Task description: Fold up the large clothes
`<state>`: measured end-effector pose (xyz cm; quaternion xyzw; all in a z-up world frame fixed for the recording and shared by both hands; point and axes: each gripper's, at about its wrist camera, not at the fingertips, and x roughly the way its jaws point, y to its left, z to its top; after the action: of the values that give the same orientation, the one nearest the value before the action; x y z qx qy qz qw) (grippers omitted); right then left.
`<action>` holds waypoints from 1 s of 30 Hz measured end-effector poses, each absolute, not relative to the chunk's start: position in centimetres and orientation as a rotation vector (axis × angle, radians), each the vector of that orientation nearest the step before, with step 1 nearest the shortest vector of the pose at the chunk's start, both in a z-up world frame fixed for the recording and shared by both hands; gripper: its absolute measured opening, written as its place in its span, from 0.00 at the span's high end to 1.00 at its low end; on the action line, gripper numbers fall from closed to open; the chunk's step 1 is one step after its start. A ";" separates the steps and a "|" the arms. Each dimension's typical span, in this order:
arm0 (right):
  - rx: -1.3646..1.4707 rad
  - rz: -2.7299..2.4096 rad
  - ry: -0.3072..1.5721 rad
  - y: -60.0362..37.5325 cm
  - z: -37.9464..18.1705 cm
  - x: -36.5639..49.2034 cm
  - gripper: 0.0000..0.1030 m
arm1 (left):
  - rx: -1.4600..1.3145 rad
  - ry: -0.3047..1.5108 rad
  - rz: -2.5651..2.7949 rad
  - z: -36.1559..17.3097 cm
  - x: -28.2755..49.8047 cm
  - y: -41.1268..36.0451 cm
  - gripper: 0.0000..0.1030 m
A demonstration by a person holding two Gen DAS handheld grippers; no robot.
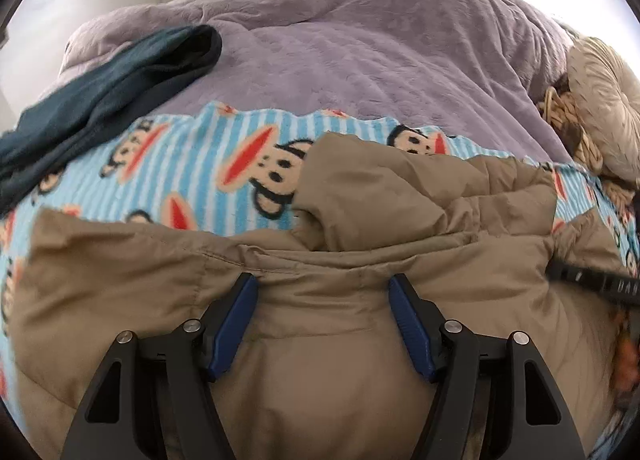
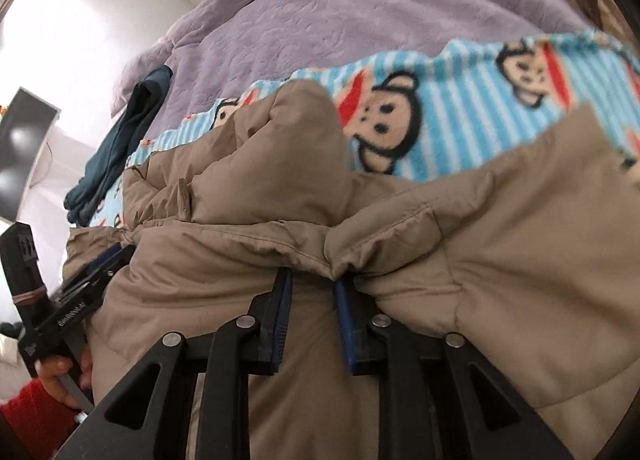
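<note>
A tan puffer jacket point(image 1: 360, 220) lies on a blue striped monkey-print blanket point(image 1: 192, 164) on the bed. It also shows in the right wrist view point(image 2: 500, 240). My left gripper point(image 1: 322, 280) is open, its blue fingers wide apart over the jacket's seam. My right gripper point(image 2: 314, 274) has its blue fingers nearly together, pinching a fold of the jacket's edge. The left gripper also shows at the left of the right wrist view point(image 2: 100, 260), at the jacket's edge.
A lilac quilt point(image 1: 360, 44) covers the bed beyond the blanket. A dark teal garment point(image 1: 104, 88) lies at the left. A beige patterned pillow point(image 1: 600, 108) sits at the right. White wardrobe doors stand behind.
</note>
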<state>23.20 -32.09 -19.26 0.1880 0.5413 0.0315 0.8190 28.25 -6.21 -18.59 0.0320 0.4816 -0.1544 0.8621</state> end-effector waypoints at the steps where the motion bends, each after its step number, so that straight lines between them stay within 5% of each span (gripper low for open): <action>1: 0.379 0.053 1.151 -32.5 -18.8 23.1 0.78 | 0.087 1.006 -0.314 -18.1 28.2 -5.6 0.32; 8: 0.313 -0.160 1.118 -39.0 -16.5 19.9 0.78 | 0.075 0.952 -0.161 -15.3 27.6 2.0 0.32; 12: 0.405 -0.242 1.122 -42.3 -18.0 18.7 0.78 | -0.035 1.027 -0.068 -18.5 29.1 6.0 0.32; 25: 0.452 -0.300 1.124 -42.8 -21.2 20.9 0.78 | -0.085 1.077 -0.030 -21.8 31.5 5.7 0.23; 30: 0.456 -0.347 1.125 -41.6 -18.1 20.1 0.57 | -0.090 1.066 -0.001 -18.2 29.4 6.6 0.23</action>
<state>20.12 -41.55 -18.13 0.2132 0.5257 -0.1624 0.8073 29.40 6.60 -18.18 -0.0429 0.5078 -0.0004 0.8604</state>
